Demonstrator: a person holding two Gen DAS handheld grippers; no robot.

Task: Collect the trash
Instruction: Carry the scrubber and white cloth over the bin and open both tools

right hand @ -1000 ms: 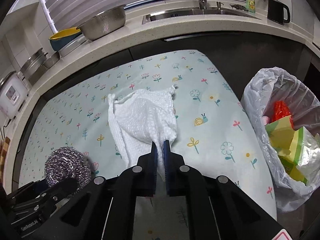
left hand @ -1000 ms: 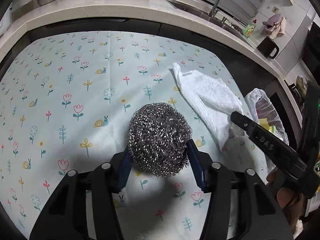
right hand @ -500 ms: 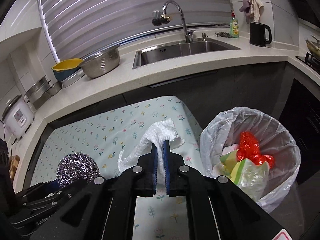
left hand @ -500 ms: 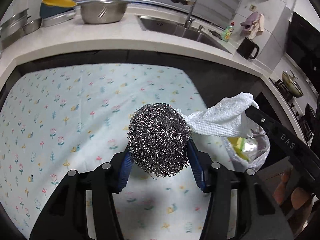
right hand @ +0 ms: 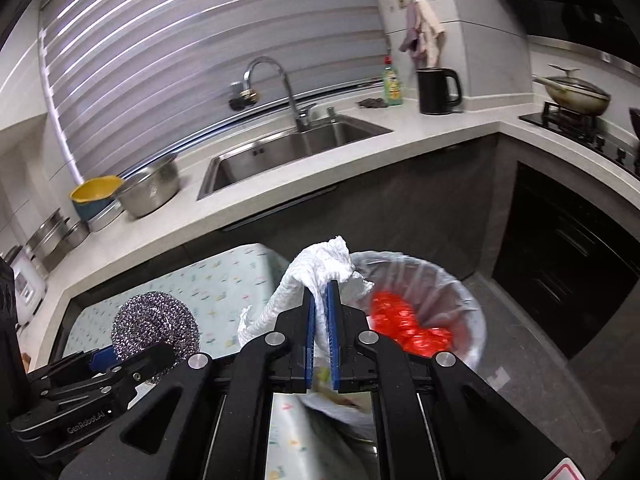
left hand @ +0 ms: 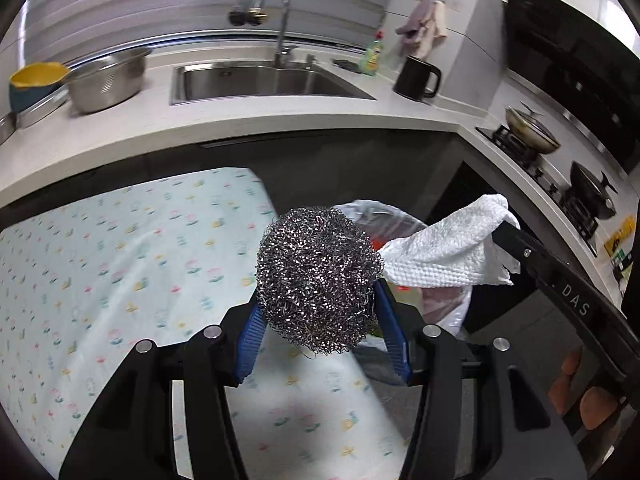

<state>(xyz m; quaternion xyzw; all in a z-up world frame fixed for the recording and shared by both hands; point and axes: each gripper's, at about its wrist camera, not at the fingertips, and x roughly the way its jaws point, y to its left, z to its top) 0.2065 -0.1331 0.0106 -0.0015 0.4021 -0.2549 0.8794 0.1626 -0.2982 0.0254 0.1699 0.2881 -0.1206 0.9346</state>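
Both tools had lifted off the tabletop (left hand: 120, 264) toward the bin (right hand: 460, 292). Left tool (left hand: 320, 332) clamped the scourer (left hand: 318, 280), right tool (right hand: 320, 320) pinched the towel (right hand: 320, 268) beside the bin rim; neither dropped yet.

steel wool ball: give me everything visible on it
The steel wool scourer is a round, shiny ball of tangled silver wire, intact with a few loose strands at the bottom. The left gripper holds it in the air, its blue pads pressed to both sides. It hangs over the floral tablecloth's edge, beside the white paper towel; contact between them is unclear.
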